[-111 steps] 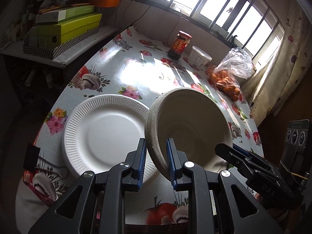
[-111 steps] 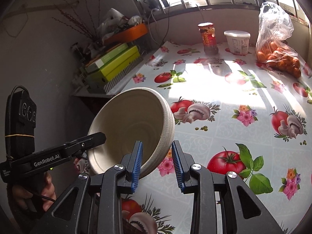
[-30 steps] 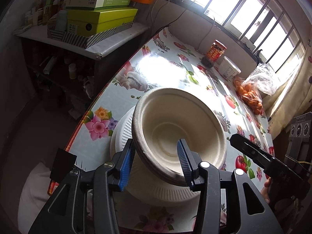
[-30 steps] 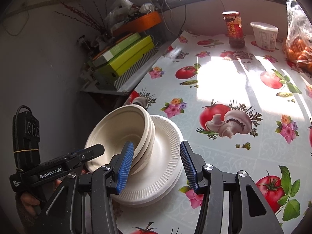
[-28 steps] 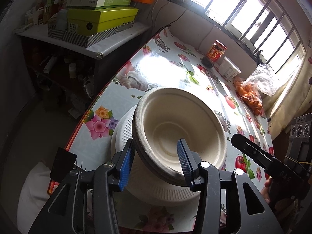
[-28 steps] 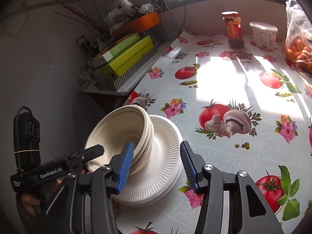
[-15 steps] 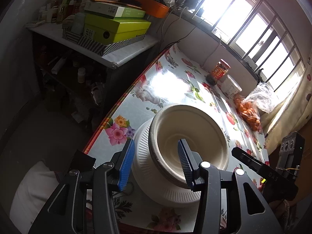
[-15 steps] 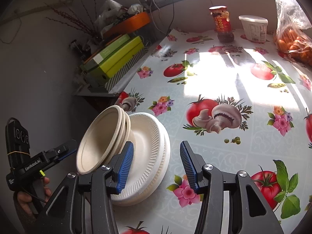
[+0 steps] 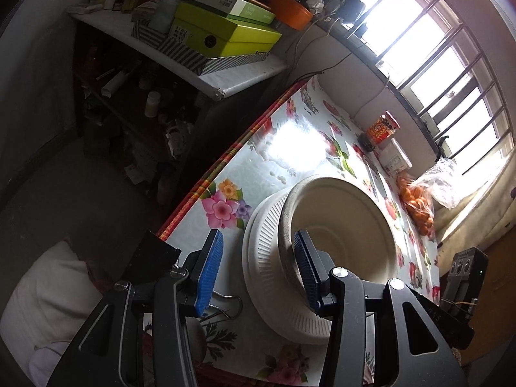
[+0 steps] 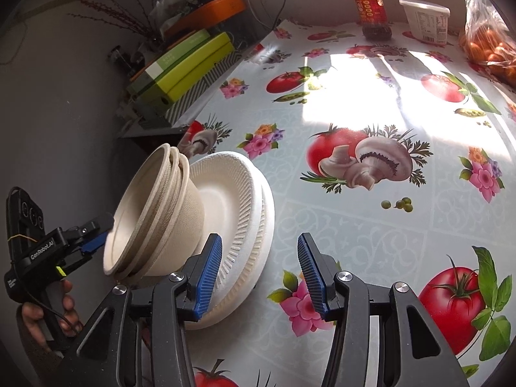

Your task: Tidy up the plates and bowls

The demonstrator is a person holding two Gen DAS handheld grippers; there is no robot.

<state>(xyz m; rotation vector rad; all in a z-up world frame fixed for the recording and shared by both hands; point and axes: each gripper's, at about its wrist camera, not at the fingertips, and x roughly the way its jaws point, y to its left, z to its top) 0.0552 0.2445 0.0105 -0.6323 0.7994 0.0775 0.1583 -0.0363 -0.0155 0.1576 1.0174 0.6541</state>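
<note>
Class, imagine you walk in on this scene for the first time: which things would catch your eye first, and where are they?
Probably the stack of beige bowls tilted on the stack of white plates near the table's edge, with the left gripper open around their rim. Behind it the tablecloth blazes with sunlit tomatoes and mushrooms.

Counts on the tabletop

Two claws: the left claw and the right claw. One hand shows, gripping the left claw's handle. Three nested bowls, going by the rims seen from the right wrist. One stack of white plates; at least two rims show, and the exact count cannot be told. One red jar. One white tub. One bag of oranges, the fruit too bunched to count. Two green boxes stacked on one striped box. One binder clip.
</note>
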